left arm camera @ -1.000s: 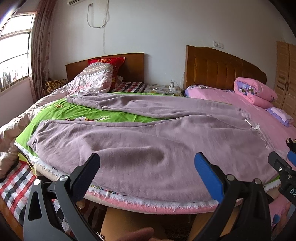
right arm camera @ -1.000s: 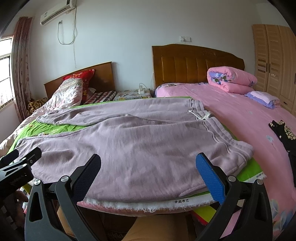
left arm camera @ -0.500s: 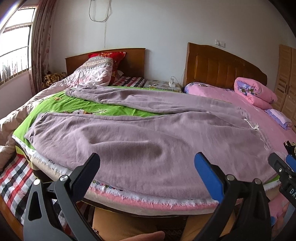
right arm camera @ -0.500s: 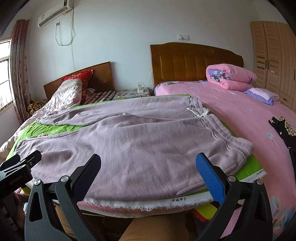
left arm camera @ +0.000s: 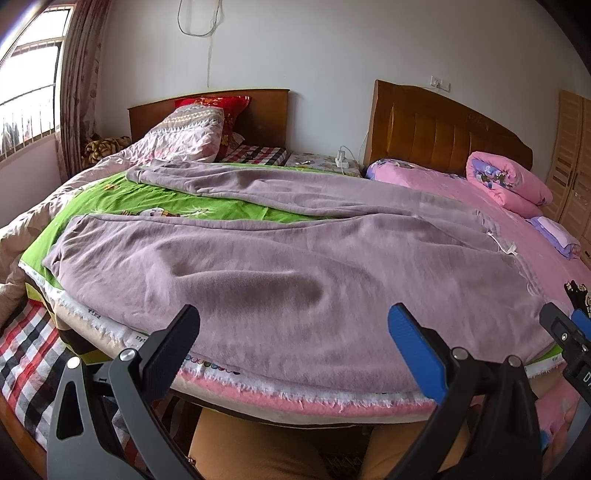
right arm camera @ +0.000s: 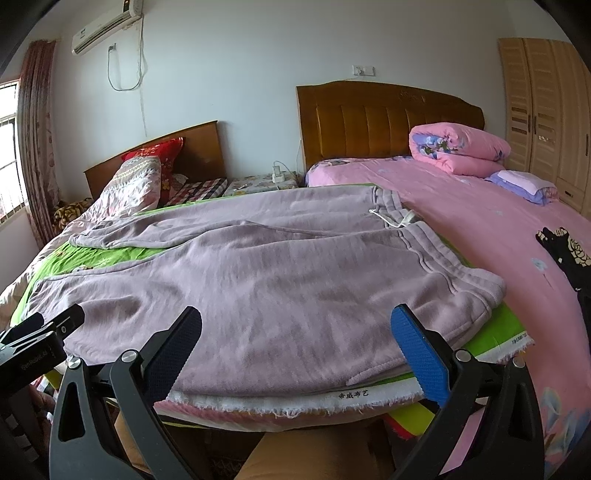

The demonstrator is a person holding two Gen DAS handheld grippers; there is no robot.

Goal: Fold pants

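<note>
Across the near edge of the bed point(left arm camera: 332, 400), on a green cloth point(left arm camera: 159, 201): mauve pants point(left arm camera: 295, 266), soft and fleecy, lightly rumpled, spread flat and unfolded. Ribbed elastic waistband point(right arm camera: 436, 258) toward the bed's right side, with a pale drawstring point(right arm camera: 388, 219) lying on it; both legs stretching away to the left, the far leg point(left arm camera: 229, 184) splayed off toward the far left corner, a wedge of green between the two. Frayed white and pink fabric edges just under the near hem.

Left gripper point(left arm camera: 295, 350) hovering before the near edge, jaws spread wide, nothing between them; one pad black and ridged, the other blue. Right gripper point(right arm camera: 297, 350) likewise wide apart and empty, poised near the waistband corner, clear of the fabric.

Beyond: pink sheet point(right arm camera: 480, 229) on the right half, a rolled pink quilt point(right arm camera: 458, 151) by the tall wooden headboard point(right arm camera: 384, 118), a patterned duvet point(left arm camera: 184, 134) and red pillow point(left arm camera: 218, 105) by the lower headboard on the left. White walls, air conditioner point(right arm camera: 107, 24), louvred wardrobe point(right arm camera: 543, 110), curtained window point(left arm camera: 29, 92).
</note>
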